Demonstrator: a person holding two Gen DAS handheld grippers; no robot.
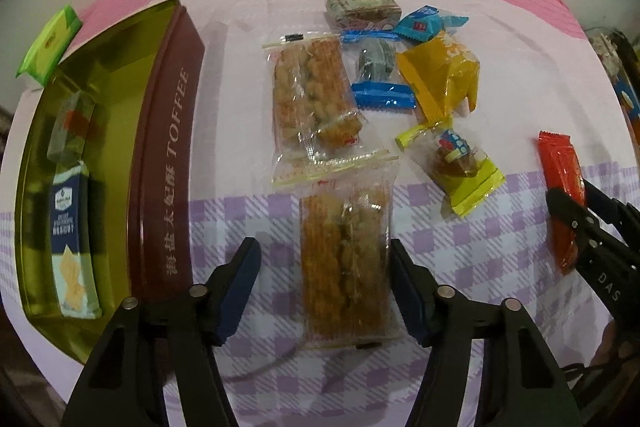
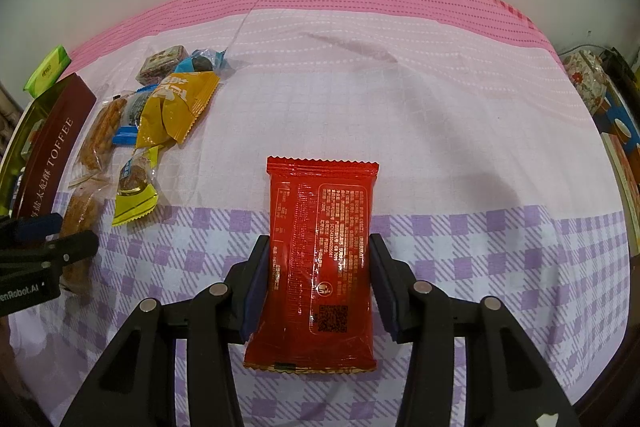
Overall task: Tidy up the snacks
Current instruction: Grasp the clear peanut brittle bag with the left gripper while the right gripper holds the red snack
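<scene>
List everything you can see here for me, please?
tin: 1, brown outside, gold inside, left
packets in tin: 2, blue-white and greyish
green packet: 1, behind tin
fried-snack packets: 2, clear wrap, orange-brown, centre
small sweets: 5, yellow, blue, green-yellow, beside the snacks
red packet: 1, right
tablecloth: 1, pink, white, purple check
left gripper: 1, black, open around the nearer fried-snack packet
right gripper: 1, black, shut on red packet
</scene>
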